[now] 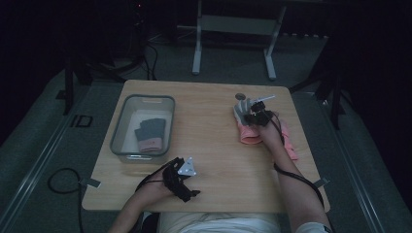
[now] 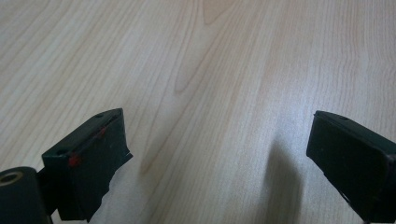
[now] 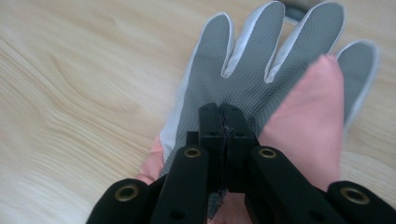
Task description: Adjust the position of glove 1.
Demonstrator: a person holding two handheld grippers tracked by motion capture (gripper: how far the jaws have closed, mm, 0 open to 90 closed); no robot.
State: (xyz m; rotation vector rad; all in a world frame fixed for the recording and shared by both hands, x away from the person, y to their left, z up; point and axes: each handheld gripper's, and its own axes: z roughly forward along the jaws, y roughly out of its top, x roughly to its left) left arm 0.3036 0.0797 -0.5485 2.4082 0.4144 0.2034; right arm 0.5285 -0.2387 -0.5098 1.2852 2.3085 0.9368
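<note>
A grey-palmed work glove (image 3: 247, 60) with a pink cuff (image 3: 308, 116) lies palm up on the wooden table, its fingers pointing away. My right gripper (image 3: 223, 112) sits on the palm, its jaws pressed together with a thin pinch of the grey fabric between them. In the high view this glove (image 1: 242, 109) and the right gripper (image 1: 253, 116) are at the table's far right. My left gripper (image 1: 192, 194) rests near the front edge; its jaws (image 2: 219, 158) stand wide apart over bare wood with nothing between them.
A clear plastic bin (image 1: 121, 121) stands at the table's left with another grey and pink glove (image 1: 149, 133) inside. More pink fabric (image 1: 289, 141) lies right of my right forearm. A small round hole (image 1: 240, 96) marks the tabletop beyond the glove.
</note>
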